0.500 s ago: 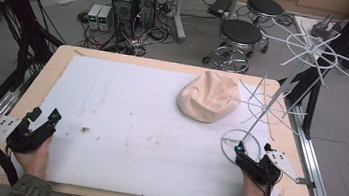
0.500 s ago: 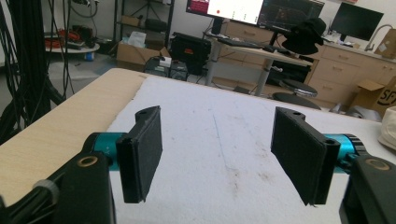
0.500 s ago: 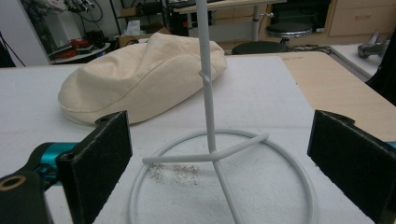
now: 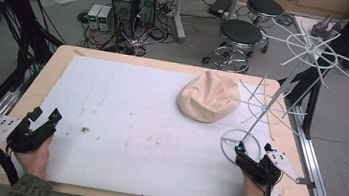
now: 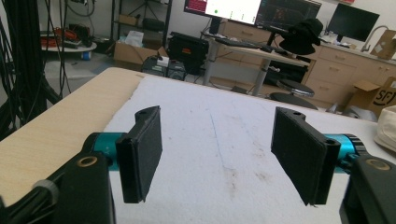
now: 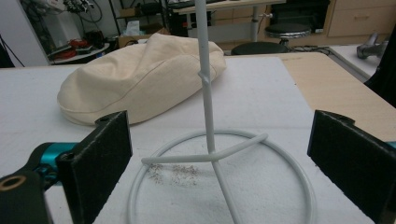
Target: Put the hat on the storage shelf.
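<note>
Lying on the white pad (image 4: 149, 120) toward the far right: a cream cap (image 4: 209, 96), soft and slumped, brim edge facing the near side. Standing just beside the cap, to the right: a white wire rack (image 4: 268, 105), its thin pole leaning up and away, with spokes fanning out at two levels. Resting flat on the pad: the rack's ring base (image 4: 231, 141), crossed by wire struts that meet at the pole's foot. Sitting inside the ring, seen in the right gripper view: a scatter of small dark crumbs (image 6: 175, 171). Showing on the pad's middle: faint brown smudges.

Hovering at the near right, just beside the ring: the right gripper (image 4: 251, 158), jaws spread wide and holding nothing. Framing the pole (image 6: 205, 79) and ring between the two black jaws in the right gripper view, without touching either. Blocking the straight line to the cap from there: the pole and the ring.

Resting at the near left corner, well apart from cap and rack: the left gripper (image 4: 43, 116), jaws spread wide too, gripping nothing, only bare pad between the pads (image 5: 140, 151).

Standing beyond the wooden table (image 4: 43, 82): two black stools (image 4: 241, 33), computer boxes and tangled cables on the floor.
</note>
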The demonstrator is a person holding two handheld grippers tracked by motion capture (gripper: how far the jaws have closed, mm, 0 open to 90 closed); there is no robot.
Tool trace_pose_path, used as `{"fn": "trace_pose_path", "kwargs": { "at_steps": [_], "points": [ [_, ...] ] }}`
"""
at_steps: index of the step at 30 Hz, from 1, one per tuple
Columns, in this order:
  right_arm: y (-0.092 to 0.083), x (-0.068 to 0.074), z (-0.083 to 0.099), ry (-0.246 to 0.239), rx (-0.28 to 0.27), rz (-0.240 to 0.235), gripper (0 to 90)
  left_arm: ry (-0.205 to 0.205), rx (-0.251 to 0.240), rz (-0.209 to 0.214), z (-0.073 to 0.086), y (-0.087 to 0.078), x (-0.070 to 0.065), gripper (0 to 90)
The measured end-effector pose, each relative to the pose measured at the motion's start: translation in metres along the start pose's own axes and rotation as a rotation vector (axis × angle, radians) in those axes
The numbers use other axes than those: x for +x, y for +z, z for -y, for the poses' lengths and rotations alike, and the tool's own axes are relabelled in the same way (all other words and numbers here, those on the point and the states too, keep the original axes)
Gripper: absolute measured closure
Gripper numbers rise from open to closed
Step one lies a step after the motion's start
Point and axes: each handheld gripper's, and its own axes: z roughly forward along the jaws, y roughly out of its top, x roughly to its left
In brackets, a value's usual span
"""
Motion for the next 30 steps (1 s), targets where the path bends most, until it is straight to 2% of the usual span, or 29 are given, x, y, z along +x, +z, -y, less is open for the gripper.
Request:
{"fn": "trace_pose_path", "kwargs": {
  "at_steps": [21, 30],
  "points": [
    [-0.0021, 0.0024, -0.0019, -0.028, -0.020, 0.018, 5.5, 0.000, -0.009, 0.006, -0.0017, -0.0005, -0.0026, 33.7],
    [-0.0020, 0.0023, -0.0018, -0.026, -0.015, 0.017, 5.5, 0.019, -0.004, 0.028, -0.0017, -0.0009, -0.0070, 33.6]
  ]
}}
